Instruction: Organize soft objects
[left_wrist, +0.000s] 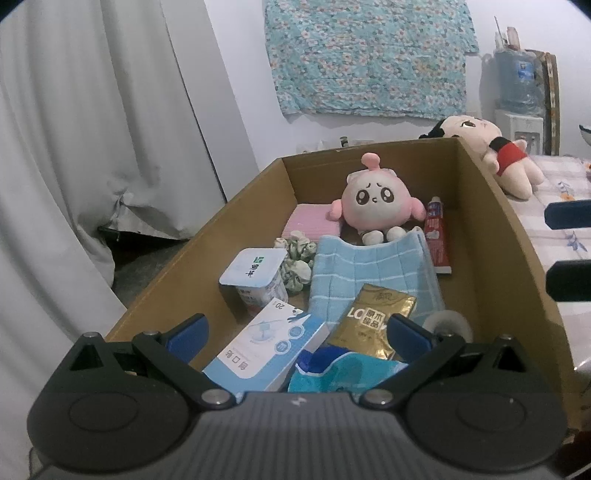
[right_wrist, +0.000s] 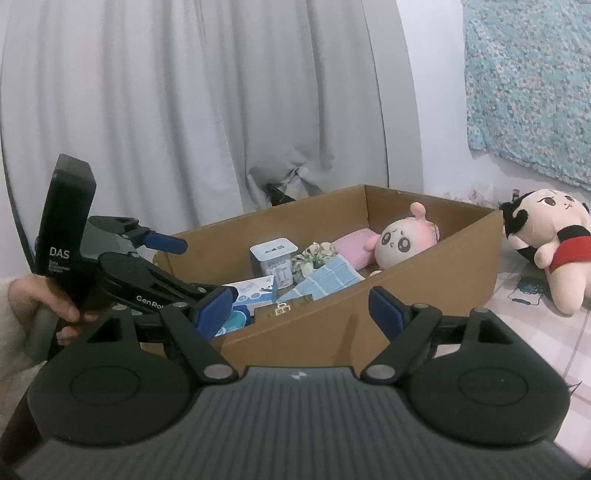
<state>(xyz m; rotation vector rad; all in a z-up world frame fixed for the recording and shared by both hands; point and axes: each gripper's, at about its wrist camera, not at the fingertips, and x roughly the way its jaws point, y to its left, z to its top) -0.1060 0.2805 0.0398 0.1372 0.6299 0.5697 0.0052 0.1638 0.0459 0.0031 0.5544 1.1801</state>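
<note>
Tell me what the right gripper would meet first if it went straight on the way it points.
Probably the near outer wall of the cardboard box, which lies ahead between the right gripper's open jaws; depth is unclear.

Pink round plush (left_wrist: 375, 197) sits upright at the far end of the cardboard box (left_wrist: 491, 221), feet on the folded blue towel (left_wrist: 369, 273). Pink cloth (left_wrist: 306, 221) and floral scrunchie (left_wrist: 297, 258) lie beside it. Black-haired doll (right_wrist: 546, 236) lies outside the box.

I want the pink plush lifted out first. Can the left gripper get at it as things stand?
Probably yes. The left gripper is open above the near end of the cardboard box, and the pink plush sits uncovered at the far end, only its feet touching the blue towel.
</note>
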